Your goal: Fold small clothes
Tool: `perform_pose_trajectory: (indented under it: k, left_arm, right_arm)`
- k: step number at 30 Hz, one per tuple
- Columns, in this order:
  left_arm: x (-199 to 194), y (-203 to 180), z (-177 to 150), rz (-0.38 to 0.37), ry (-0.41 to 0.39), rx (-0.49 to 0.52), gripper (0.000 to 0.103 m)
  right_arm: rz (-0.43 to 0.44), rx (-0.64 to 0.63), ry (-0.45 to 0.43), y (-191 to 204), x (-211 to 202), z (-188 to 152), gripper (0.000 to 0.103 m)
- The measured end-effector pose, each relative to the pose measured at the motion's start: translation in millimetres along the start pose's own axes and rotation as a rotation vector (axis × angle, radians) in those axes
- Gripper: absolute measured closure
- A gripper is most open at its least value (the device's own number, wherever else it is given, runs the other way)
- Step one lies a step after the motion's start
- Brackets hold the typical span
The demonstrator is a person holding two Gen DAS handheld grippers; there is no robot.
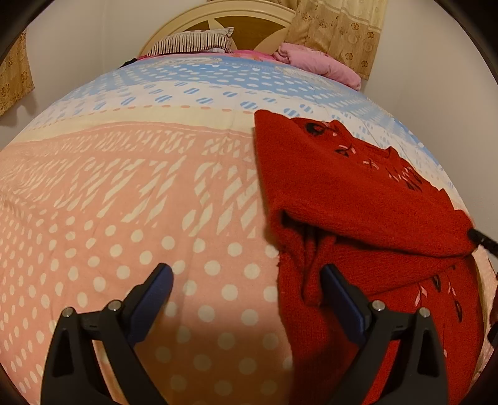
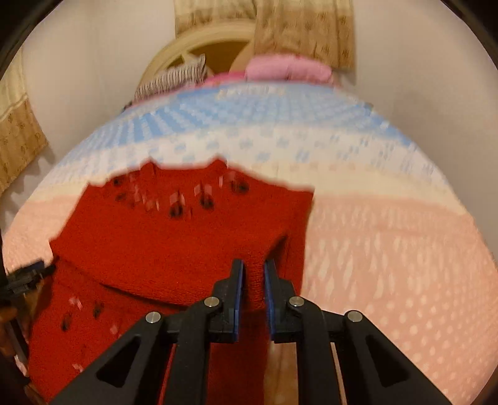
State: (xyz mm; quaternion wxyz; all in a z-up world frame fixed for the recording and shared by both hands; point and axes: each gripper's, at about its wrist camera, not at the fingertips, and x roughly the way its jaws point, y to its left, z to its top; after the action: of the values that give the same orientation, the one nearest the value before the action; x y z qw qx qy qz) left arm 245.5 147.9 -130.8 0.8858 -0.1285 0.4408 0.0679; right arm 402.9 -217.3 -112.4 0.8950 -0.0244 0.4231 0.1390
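Left wrist view: left gripper [image 1: 247, 275] spread wide, nothing pinched, hovering over pink polka-dot bedspread [image 1: 124, 202]. Right finger [image 1: 340, 299] in front of the near edge of the red sweater [image 1: 358, 193]; contact with the knit not clear. Left finger [image 1: 152, 293] above bare bedspread. Sweater lying on right half of bed, partly folded: one layer doubled over the lower part, dark opening under the fold. Black and pink embroidered motifs on chest and lower right part. Black tip of right gripper [image 1: 481, 240] at far right edge, at the fold's corner. Striped pillow [image 1: 193, 42] and pink blanket [image 1: 314, 60] at head of bed, cream headboard [image 1: 224, 18] and patterned curtain [image 1: 339, 28] behind.

Right wrist view, blurred: right gripper [image 2: 253, 274] nearly pressed together, pinching a raised ridge of the red sweater [image 2: 174, 243] between blue pads [image 2: 239, 286]. Sweater spread left of centre on bedspread [image 2: 389, 249], folded layer on top, embroidery toward far edge. Left gripper [image 2: 26, 277] partly visible at left border beside the sweater edge. Pillow [image 2: 174, 78], pink blanket [image 2: 286, 67], curtain [image 2: 305, 31] at far end.
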Motion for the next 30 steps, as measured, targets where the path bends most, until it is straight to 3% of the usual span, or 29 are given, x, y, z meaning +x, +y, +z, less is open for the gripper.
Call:
perform_pose_trajectory:
  k: [3,6,11,15,17,19,22,26,30]
  left_arm:
    - [-5.4,0.2,-0.5,-0.008,-0.021,-0.004,0.004]
    - [-22.2,7.3,-2.5,-0.019,-0.054,-0.056,0.005]
    - [-43.8,-1.2,11.7,0.019,-0.178,-0.039,0.003]
    - [-19.1,-7.5,27.5,0.069,-0.133,-0.029,0.001]
    - [4.9,-12.4,25.6,0.139,-0.052,0.032,0.001]
    - [14.9,-7.0,19.5,0.13,-0.014,0.034,0.0]
    - [13.8,6.5,18.0,0.09,0.002,-0.028,0.0]
    - [12.6,4.2,15.6,0.092,-0.005,-0.024,0.0]
    - [7.2,-0.2,13.6,0.119,-0.037,-0.01,0.0]
  right_arm:
    - [-0.007,0.047,0.029,-14.5,6.9,-8.6,0.089]
    - [-0.04,0.071,-0.002,-22.2,-6.2,-8.5,0.06]
    - [0.061,0.036,-0.061,-2.9,-19.6,7.8,0.06]
    - [0.196,0.003,-0.015,24.0,0.1,9.2,0.06]
    - [0.173,-0.003,0.036,32.5,15.9,1.0,0.06]
    - [0.161,0.004,0.076,33.2,26.7,-9.5,0.06]
    - [0.196,0.012,0.031,25.3,20.8,-24.3,0.06]
    - [0.232,0.054,0.013,18.2,18.2,-31.3,0.06]
    - [0.173,0.009,0.021,27.0,20.5,-28.0,0.059]
